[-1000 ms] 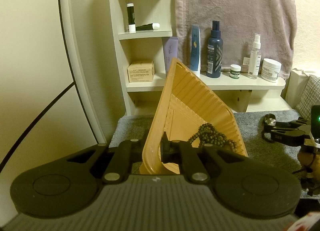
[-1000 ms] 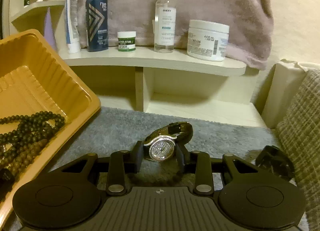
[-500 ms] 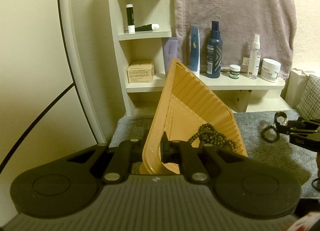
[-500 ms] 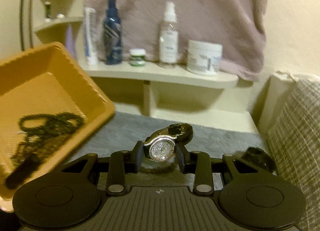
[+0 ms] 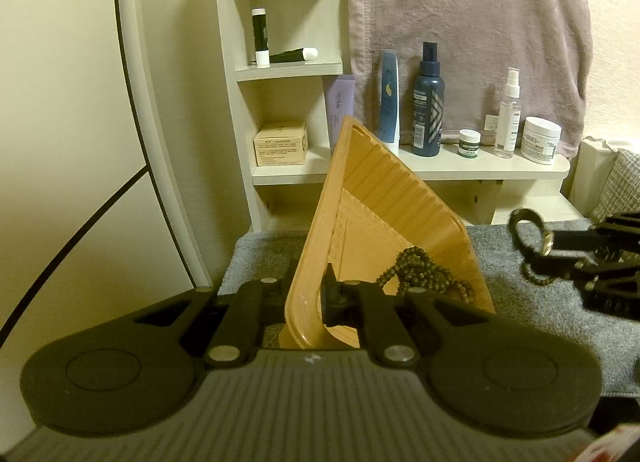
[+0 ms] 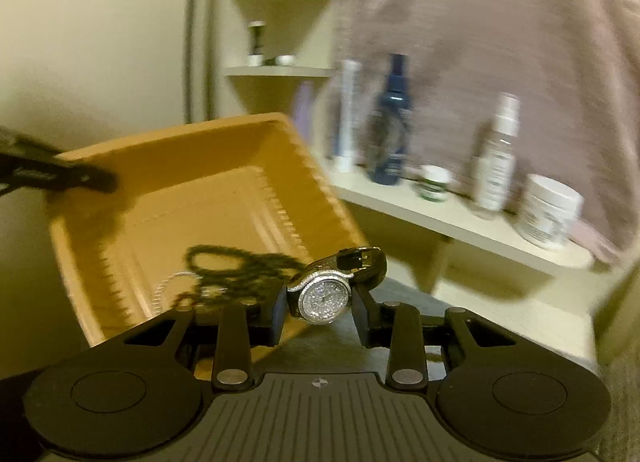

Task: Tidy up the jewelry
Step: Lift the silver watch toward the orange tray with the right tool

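Note:
My left gripper point(image 5: 308, 294) is shut on the rim of an orange plastic tray point(image 5: 384, 214) and holds it tilted up off the grey mat point(image 5: 520, 314). Dark bead necklaces point(image 5: 424, 278) lie in the tray's low corner. My right gripper point(image 6: 320, 304) is shut on a jewelled wristwatch point(image 6: 324, 298) with a dark strap, held just beside the tray's point(image 6: 192, 202) near right corner. In the left wrist view the right gripper point(image 5: 532, 246) and the watch point(image 5: 530, 232) show at the right, above the mat. The beads point(image 6: 236, 266) look blurred in the right wrist view.
A white shelf point(image 5: 460, 168) behind carries a blue spray bottle point(image 5: 428, 110), a tube point(image 5: 389, 98), a clear spray bottle point(image 5: 509, 114) and jars point(image 5: 542, 140). A mauve towel point(image 5: 460, 22) hangs above. A beaded bracelet point(image 5: 538, 280) lies on the mat under the right gripper.
My right gripper has carried the watch up and to the left, from over the mat to the tray's edge. The left gripper and the tilted tray have stayed still.

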Action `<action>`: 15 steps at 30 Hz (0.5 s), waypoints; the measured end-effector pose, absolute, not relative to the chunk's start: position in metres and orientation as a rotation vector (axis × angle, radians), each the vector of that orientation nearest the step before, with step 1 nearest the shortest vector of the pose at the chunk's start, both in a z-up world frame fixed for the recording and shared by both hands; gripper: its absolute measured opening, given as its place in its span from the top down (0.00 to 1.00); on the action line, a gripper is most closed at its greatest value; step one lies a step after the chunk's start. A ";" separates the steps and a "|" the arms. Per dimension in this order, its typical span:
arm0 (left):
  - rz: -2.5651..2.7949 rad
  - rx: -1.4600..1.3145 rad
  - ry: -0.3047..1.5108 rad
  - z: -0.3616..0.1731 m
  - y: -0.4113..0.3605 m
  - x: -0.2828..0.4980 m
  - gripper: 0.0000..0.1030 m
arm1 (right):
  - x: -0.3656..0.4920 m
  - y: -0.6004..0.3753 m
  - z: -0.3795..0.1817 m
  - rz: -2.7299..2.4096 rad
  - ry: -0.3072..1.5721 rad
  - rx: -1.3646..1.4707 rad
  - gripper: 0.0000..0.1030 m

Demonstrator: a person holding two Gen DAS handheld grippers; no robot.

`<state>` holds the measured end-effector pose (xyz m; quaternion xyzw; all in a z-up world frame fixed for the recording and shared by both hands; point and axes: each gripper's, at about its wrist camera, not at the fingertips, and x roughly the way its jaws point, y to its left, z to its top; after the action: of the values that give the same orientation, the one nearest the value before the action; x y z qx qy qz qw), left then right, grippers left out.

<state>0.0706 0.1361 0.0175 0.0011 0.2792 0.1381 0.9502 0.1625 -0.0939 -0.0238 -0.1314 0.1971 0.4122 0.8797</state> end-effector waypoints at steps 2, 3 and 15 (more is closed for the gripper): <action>0.281 0.004 0.568 0.018 0.136 0.070 0.92 | 0.159 -0.085 -0.023 0.896 0.412 -0.295 0.66; 0.280 0.004 0.567 0.018 0.136 0.070 0.92 | 0.157 -0.081 -0.023 0.912 0.410 -0.305 0.66; 0.278 0.005 0.567 0.019 0.135 0.070 0.92 | 0.148 -0.051 -0.023 1.049 0.409 -0.362 0.66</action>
<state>0.0703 0.1350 0.0194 0.0024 0.2787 0.1367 0.9506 0.1481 -0.0509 -0.0227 -0.1705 0.1929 0.4944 0.8302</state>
